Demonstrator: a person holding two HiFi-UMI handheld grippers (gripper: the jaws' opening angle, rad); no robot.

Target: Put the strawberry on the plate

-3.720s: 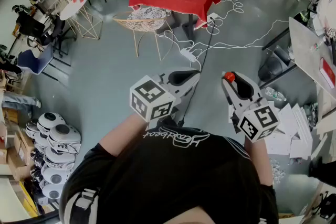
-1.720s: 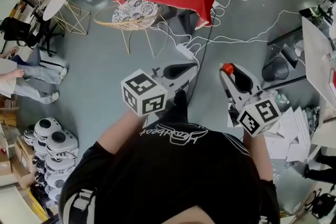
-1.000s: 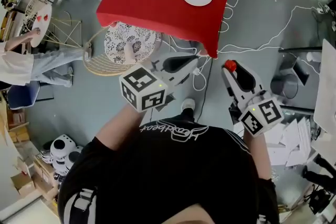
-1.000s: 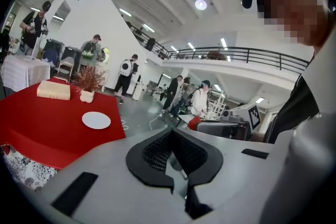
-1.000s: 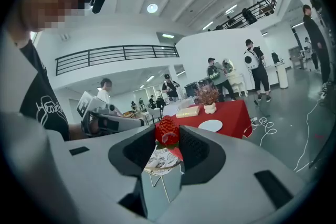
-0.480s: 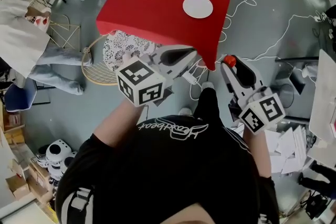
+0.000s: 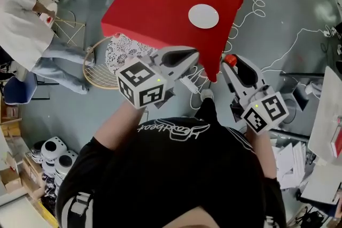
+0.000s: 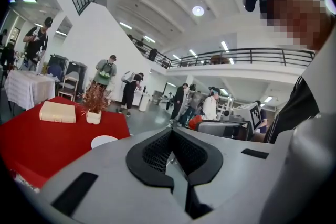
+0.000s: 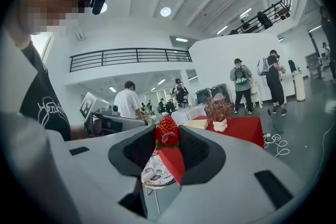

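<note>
The right claw (image 7: 232,64) was clenched on the strawberry (image 9: 167,131), its jaws partly apart and pinching it at their tips, just off the table (image 7: 155,13) bearing the plate (image 7: 203,16). The left claw (image 8: 170,139) was closed and empty, its 2 jaws together.

Open hall, grey floor (image 7: 64,107), white walls (image 8: 105,34).
Red table (image 7: 160,8) stood mid-floor, wicker chair (image 7: 101,69) beside it; cables (image 7: 299,45) trailed right; railed balcony (image 8: 247,55), round ceiling lights (image 8: 198,10) overhead.
</note>
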